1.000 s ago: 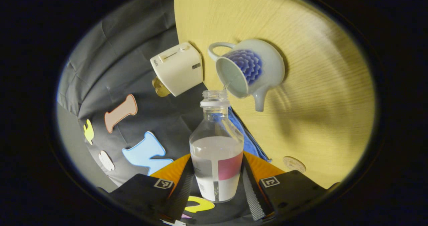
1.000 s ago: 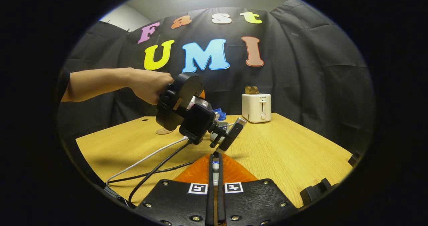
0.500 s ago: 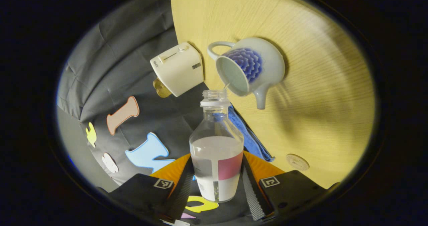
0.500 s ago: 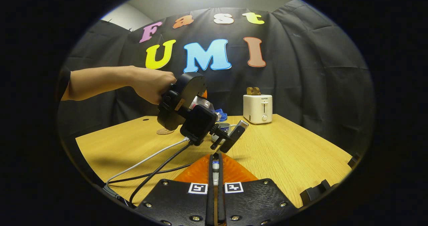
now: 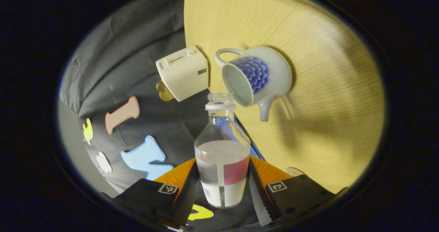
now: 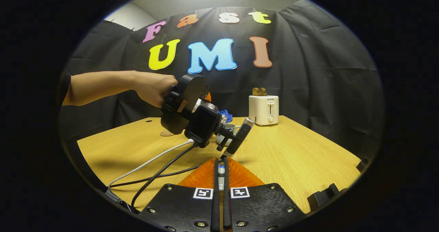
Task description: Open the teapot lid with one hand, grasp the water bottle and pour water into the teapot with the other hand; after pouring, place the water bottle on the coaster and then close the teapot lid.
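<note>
In the left gripper view, the left hand-held gripper (image 5: 223,187) at the bottom centre is clamped on a water bottle (image 5: 222,149), a finger pressing each side of its labelled lower body. The bottle is uncapped and partly filled, its mouth at mid-frame just beside the open rim of the teapot (image 5: 255,76). The teapot stands lidless on the worktop (image 5: 325,88), upper centre, with a toaster (image 5: 181,72) to its left. A blue cloth (image 5: 253,146) lies behind the bottle. The coaster (image 5: 295,171) peeks out at the lower right.

In the right gripper view, the right hand-held gripper (image 6: 221,173) at the bottom centre is clenched; a small pale object sits between its fingers, too small to identify. A hand (image 6: 154,88) at centre left holds the other gripper tilted over the worktop.
</note>
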`<state>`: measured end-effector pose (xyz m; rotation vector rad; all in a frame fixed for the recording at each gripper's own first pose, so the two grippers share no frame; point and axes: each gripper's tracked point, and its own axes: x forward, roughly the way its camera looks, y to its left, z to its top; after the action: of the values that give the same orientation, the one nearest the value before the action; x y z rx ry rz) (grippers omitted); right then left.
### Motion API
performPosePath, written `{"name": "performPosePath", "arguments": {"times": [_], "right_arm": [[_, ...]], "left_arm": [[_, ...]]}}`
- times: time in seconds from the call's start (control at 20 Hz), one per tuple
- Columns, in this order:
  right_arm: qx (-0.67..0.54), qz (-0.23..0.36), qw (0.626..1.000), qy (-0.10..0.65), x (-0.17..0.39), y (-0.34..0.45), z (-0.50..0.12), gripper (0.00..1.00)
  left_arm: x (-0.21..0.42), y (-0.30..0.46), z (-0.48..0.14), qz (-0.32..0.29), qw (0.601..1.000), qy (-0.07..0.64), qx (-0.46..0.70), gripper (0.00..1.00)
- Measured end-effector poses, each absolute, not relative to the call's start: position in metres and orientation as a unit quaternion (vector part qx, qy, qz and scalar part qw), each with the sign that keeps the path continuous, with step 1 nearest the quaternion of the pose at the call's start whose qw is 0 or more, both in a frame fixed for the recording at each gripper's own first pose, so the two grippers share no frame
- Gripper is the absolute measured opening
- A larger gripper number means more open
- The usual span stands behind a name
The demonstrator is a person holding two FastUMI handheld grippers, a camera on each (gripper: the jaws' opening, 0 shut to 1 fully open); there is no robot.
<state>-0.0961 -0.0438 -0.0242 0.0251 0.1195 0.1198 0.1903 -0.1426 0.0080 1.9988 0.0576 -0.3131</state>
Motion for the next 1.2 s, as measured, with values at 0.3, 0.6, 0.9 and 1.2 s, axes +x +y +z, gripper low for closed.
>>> {"name": "performPosePath", "arguments": {"times": [0.3, 0.6, 0.9, 1.2], "right_arm": [[0.0, 0.048, 0.999, 0.019, -0.095, -0.048, 0.001, 0.04], [-0.005, 0.057, 0.998, 0.006, -0.081, -0.039, 0.018, 0.04], [0.022, 0.085, 0.996, 0.007, -0.04, -0.02, 0.027, 0.04], [0.028, 0.102, 0.994, 0.015, -0.01, -0.001, 0.024, 0.04]], "left_arm": [[0.192, -0.136, -0.006, -0.16, 0.657, 0.029, 0.736, 0.86], [0.16, -0.089, 0.001, -0.154, 0.827, 0.025, 0.539, 0.86], [0.126, -0.013, 0.034, -0.117, 0.962, 0.006, 0.245, 0.86], [0.136, 0.051, 0.033, -0.064, 0.998, 0.008, 0.028, 0.85]]}}
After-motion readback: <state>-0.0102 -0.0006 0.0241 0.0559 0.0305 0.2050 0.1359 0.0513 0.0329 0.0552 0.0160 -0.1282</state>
